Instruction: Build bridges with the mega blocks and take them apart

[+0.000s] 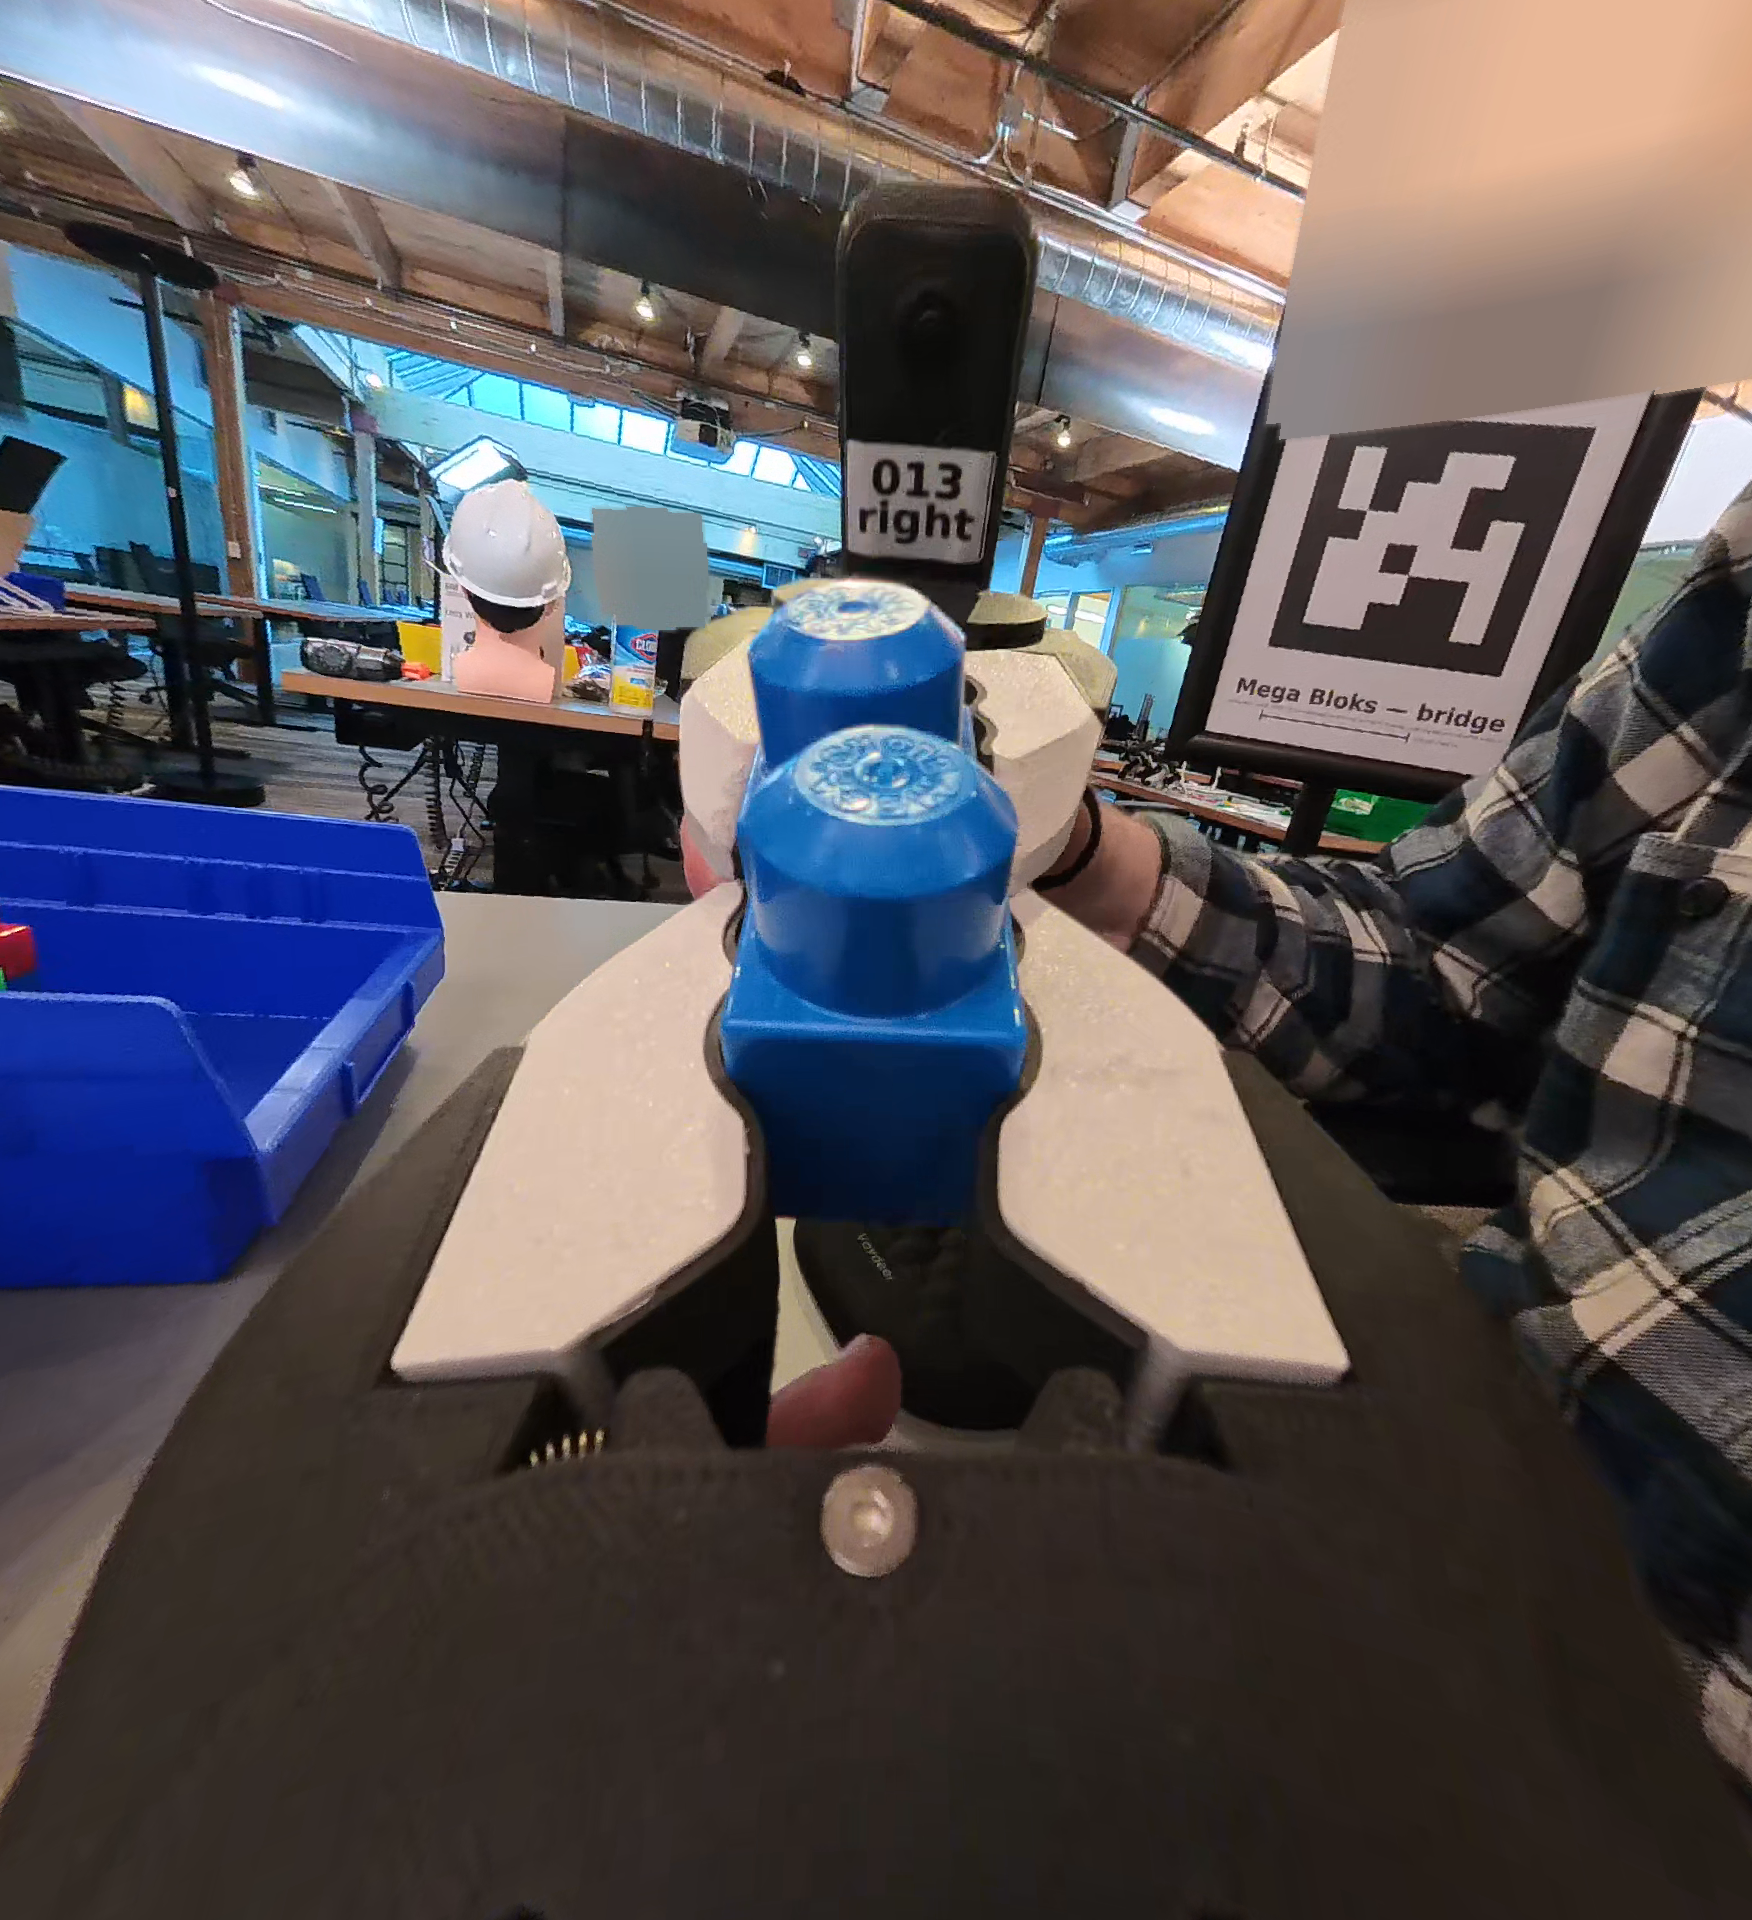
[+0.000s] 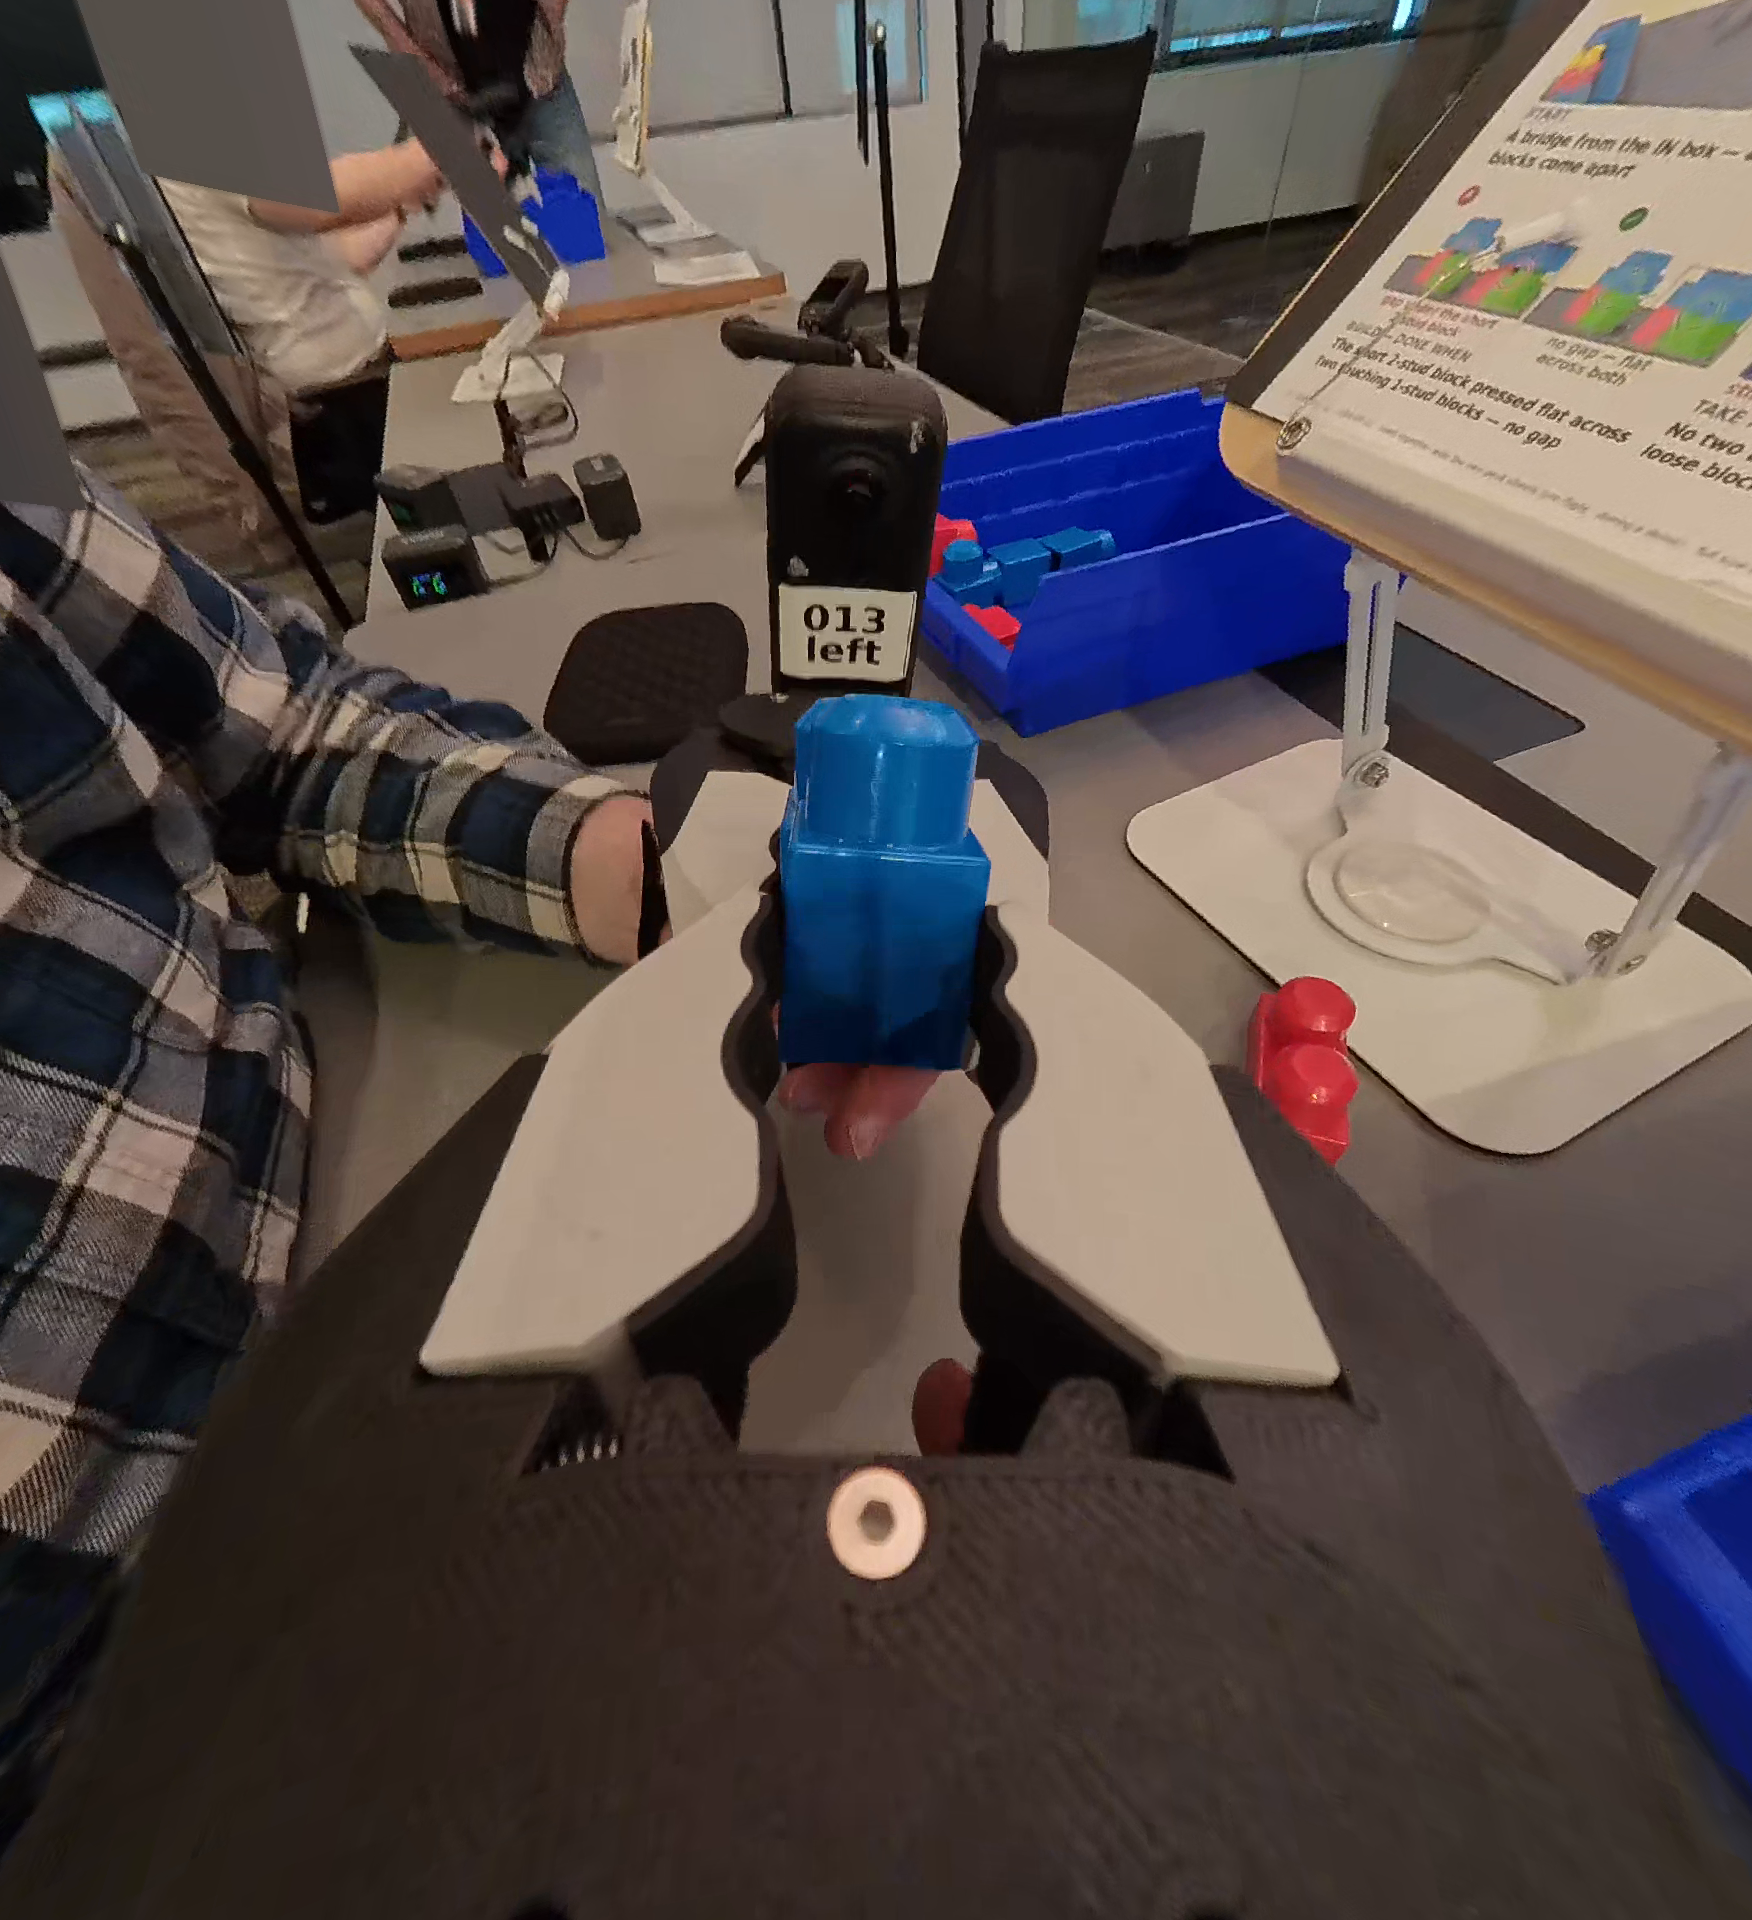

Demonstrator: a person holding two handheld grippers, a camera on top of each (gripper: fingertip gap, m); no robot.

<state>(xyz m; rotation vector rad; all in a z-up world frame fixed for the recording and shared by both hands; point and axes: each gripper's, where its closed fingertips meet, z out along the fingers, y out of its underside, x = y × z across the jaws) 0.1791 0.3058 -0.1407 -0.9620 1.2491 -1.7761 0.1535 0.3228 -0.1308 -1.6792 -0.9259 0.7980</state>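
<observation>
Left gripper (image 1: pixel 870 966): clamped on the near end of a blue two-stud block (image 1: pixel 867 914).
Right gripper (image 2: pixel 880 966): pads pressed on the same block's other end, held above the table (image 2: pixel 1111 914).
Progress: judged mid-task; no bridge standing.
Loose: red block (image 2: pixel 1303 1065) beside a white stand base (image 2: pixel 1537 1049).
Bin: blue bin (image 2: pixel 1152 592) holds more blocks.
Obstruction: none seen.

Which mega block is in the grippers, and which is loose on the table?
The blue block is clamped by both grippers from opposite ends. The red two-stud block lies loose on the table beside the white stand base.
</observation>
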